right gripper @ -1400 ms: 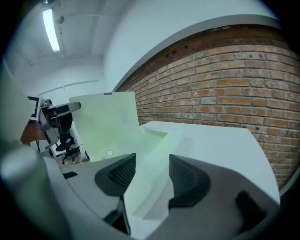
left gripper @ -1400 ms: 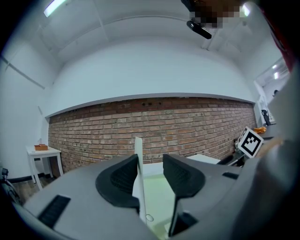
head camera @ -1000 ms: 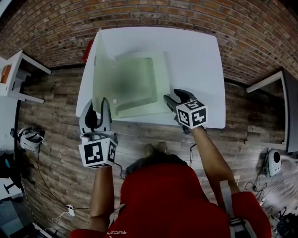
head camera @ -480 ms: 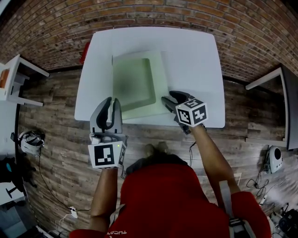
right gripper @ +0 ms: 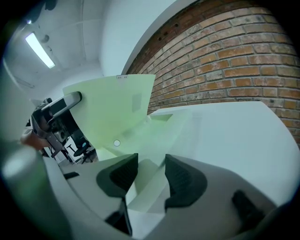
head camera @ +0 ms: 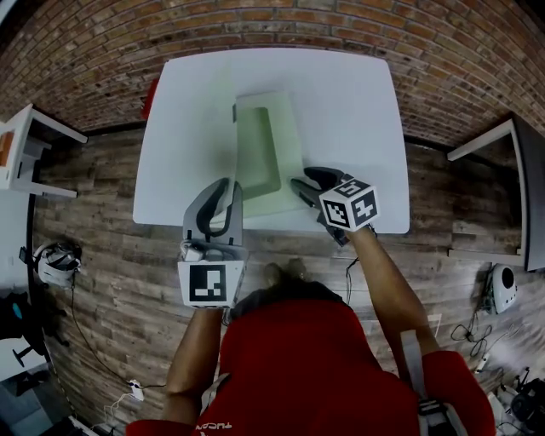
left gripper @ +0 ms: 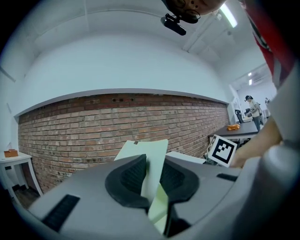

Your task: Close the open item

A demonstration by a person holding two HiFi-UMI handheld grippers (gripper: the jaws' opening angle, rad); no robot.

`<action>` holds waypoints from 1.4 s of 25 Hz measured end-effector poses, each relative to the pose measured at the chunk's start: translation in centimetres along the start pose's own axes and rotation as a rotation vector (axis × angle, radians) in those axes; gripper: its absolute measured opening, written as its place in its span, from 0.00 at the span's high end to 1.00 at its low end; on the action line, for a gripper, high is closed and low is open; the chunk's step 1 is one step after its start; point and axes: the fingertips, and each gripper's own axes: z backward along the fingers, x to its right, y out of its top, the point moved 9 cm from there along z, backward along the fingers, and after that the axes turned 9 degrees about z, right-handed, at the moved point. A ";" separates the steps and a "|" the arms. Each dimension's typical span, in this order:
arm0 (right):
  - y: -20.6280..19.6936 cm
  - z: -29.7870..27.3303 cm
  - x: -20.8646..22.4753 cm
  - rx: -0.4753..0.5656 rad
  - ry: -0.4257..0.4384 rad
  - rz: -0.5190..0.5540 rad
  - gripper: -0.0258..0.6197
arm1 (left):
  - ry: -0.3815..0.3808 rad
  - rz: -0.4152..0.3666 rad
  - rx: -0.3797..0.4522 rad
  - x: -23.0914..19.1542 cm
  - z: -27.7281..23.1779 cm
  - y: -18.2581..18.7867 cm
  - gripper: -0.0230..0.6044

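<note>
A pale green box lies on the white table [head camera: 349,94]; its base [head camera: 271,152] is flat and its thin lid [left gripper: 152,157] stands about upright over the left side. My left gripper [head camera: 225,186] has the lid's front edge between its pads, which press on it as the jaws are closing. In the right gripper view the lid [right gripper: 112,105] leans over the tray-like base [right gripper: 164,129]. My right gripper [head camera: 305,177] is at the base's front right corner. Its jaws are wide and closing, with the base's rim between them and a gap at each pad.
The table stands against a brick wall [head camera: 281,21] on a wooden floor. A red object [head camera: 150,95] pokes out at the table's left edge. Small white tables [head camera: 34,140] stand left and another table [head camera: 502,157] right. Cables lie on the floor.
My left gripper has travelled to the right, and the lid has swung from lying open on the left up to near upright. The right gripper has stayed at the base's corner.
</note>
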 end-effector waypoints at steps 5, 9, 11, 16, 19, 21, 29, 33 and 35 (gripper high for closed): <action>0.0 0.0 0.0 0.000 0.004 0.010 0.66 | -0.047 -0.036 -0.037 1.3 -1.0 -0.7 0.86; 0.0 0.0 0.1 -0.001 0.007 0.018 0.66 | -0.074 -0.067 -0.067 2.3 -2.0 -1.4 0.86; 0.1 0.0 0.1 -0.001 0.011 0.020 0.66 | -0.083 -0.066 -0.086 3.0 -2.5 -1.7 0.86; 0.1 0.1 0.2 -0.003 0.017 0.030 0.66 | -0.104 -0.075 -0.131 4.3 -3.7 -2.4 0.86; 0.0 0.0 0.3 -0.005 0.021 0.038 0.66 | -0.119 -0.091 -0.156 5.0 -4.4 -3.2 0.86; 0.1 0.0 0.3 -0.006 0.025 0.043 0.66 | -0.131 -0.103 -0.177 5.4 -4.9 -3.7 0.86; 0.2 0.1 0.5 -0.012 0.037 0.061 0.66 | -0.199 -0.158 -0.274 6.8 -6.6 -5.8 0.86; 0.2 0.1 0.6 -0.010 0.042 0.073 0.66 | -0.232 -0.170 -0.312 7.1 -7.2 -6.6 0.85; 0.1 0.1 0.7 -0.009 0.048 0.083 0.66 | -0.248 -0.173 -0.328 7.2 -7.5 -6.9 0.85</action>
